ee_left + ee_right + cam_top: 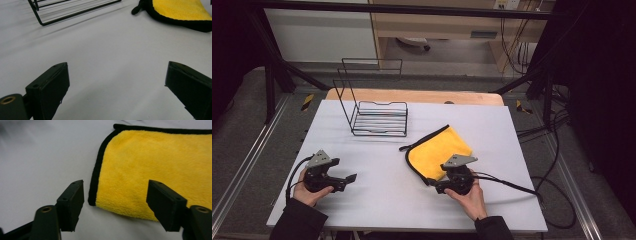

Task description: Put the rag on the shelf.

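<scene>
— White tabletop [377,165], grey floor around it, dark frame bars behind. What lies on it?

— Toward the far left stands a black wire rack [374,112], nothing in it. Right of centre lies a folded yellow cloth [437,152] with black edging, flat on the table, a small black loop at its far-left corner.

— Where is the right gripper [432,184]?

— At the near edge of the cloth, low over the table. In the right gripper view its jaws stand partly apart, one over bare table just beside the black edging, the other over the yellow pile, the cloth's near corner between them. The pads do not press on it.

— And the left gripper [352,178]?

— Held near the table's left front, well apart from cloth and rack. Its jaws are spread wide over bare white surface, nothing between them.
</scene>
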Tool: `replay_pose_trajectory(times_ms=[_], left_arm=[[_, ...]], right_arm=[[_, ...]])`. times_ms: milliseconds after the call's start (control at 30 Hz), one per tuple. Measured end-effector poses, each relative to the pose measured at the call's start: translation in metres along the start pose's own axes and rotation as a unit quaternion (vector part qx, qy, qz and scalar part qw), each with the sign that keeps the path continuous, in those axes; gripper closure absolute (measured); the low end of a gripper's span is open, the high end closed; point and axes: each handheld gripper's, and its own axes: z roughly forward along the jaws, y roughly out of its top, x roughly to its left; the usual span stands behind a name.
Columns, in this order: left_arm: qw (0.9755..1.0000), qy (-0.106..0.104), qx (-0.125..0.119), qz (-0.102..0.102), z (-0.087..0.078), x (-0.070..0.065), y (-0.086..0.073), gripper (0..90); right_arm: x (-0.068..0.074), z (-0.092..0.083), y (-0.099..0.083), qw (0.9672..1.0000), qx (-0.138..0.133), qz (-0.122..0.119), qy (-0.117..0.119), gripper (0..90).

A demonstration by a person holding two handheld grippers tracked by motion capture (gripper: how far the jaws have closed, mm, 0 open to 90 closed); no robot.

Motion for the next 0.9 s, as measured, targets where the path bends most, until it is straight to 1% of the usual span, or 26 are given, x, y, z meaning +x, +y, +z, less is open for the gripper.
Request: replay_pose_trajectory(times_ms=[33, 100, 133, 267, 333, 367, 400, 433, 467, 500, 533, 567, 600, 633, 733, 900], left_arm=[[1.0000, 0.000, 0.000, 0.000, 0.000, 0.000, 0.000, 5.5], [1.0000, 0.000, 0.000, -0.002, 0.000, 0.000, 0.000, 5.5], [1.0000, 0.000, 0.000, -0.002, 0.000, 0.000, 0.000, 5.5], [1.0000, 0.000, 0.001, -0.001, 0.000, 0.000, 0.000, 5.6], [1.0000, 0.000, 0.001, -0.002, 0.000, 0.000, 0.000, 5.7], [1.0000, 0.000, 0.001, -0.002, 0.000, 0.000, 0.000, 5.8], [1.0000, 0.000, 0.002, -0.001, 0.000, 0.000, 0.000, 5.8], [1.0000, 0.000, 0.002, -0.001, 0.000, 0.000, 0.000, 5.8], [1.0000, 0.000, 0.002, -0.002, 0.000, 0.000, 0.000, 5.9], [1.0000, 0.000, 0.001, -0.002, 0.000, -0.001, 0.000, 6.0], [1.0000, -0.001, 0.001, -0.002, 0.000, -0.001, 0.000, 6.0], [1.0000, -0.001, 0.001, -0.001, 0.000, -0.001, 0.000, 6.0], [1.0000, -0.001, 0.003, 0.000, 0.000, -0.001, 0.000, 6.1], [1.0000, -0.001, 0.003, 0.001, 0.000, -0.001, 0.000, 6.1], [1.0000, -0.002, 0.003, 0.001, 0.001, -0.001, 0.001, 6.3], [1.0000, -0.003, -0.001, -0.002, 0.000, -0.001, 0.001, 6.5]], right_arm=[[0.004, 0.006, 0.000, 1.0000, 0.008, -0.001, 0.001, 36.3], [0.007, 0.012, 0.001, 0.9999, 0.014, -0.007, 0.000, 40.3], [0.007, 0.012, 0.001, 0.9999, 0.014, -0.007, 0.000, 40.3], [0.009, 0.021, -0.001, 0.9997, 0.020, -0.011, -0.010, 48.8], [0.009, 0.023, -0.002, 0.9997, 0.023, -0.008, -0.011, 51.3], [0.010, 0.025, -0.003, 0.9995, 0.028, -0.004, -0.012, 54.8], [0.010, 0.025, -0.003, 0.9995, 0.028, -0.004, -0.012, 54.8], [0.011, 0.026, -0.004, 0.9995, 0.027, -0.005, -0.017, 56.7], [0.013, 0.026, -0.006, 0.9991, 0.027, -0.017, -0.028, 61.5], [0.014, 0.026, -0.006, 0.9988, 0.027, -0.023, -0.035, 63.9], [0.014, 0.026, -0.006, 0.9988, 0.027, -0.023, -0.035, 63.9], [0.015, 0.026, -0.006, 0.9985, 0.029, -0.026, -0.039, 66.7], [0.014, 0.026, -0.006, 0.9981, 0.032, -0.029, -0.043, 74.0], [0.014, 0.026, -0.006, 0.9981, 0.032, -0.029, -0.043, 74.0], [0.015, 0.024, -0.006, 0.9983, 0.034, -0.026, -0.041, 82.6], [0.013, 0.021, -0.003, 0.9984, 0.040, -0.022, -0.033, 84.5]])
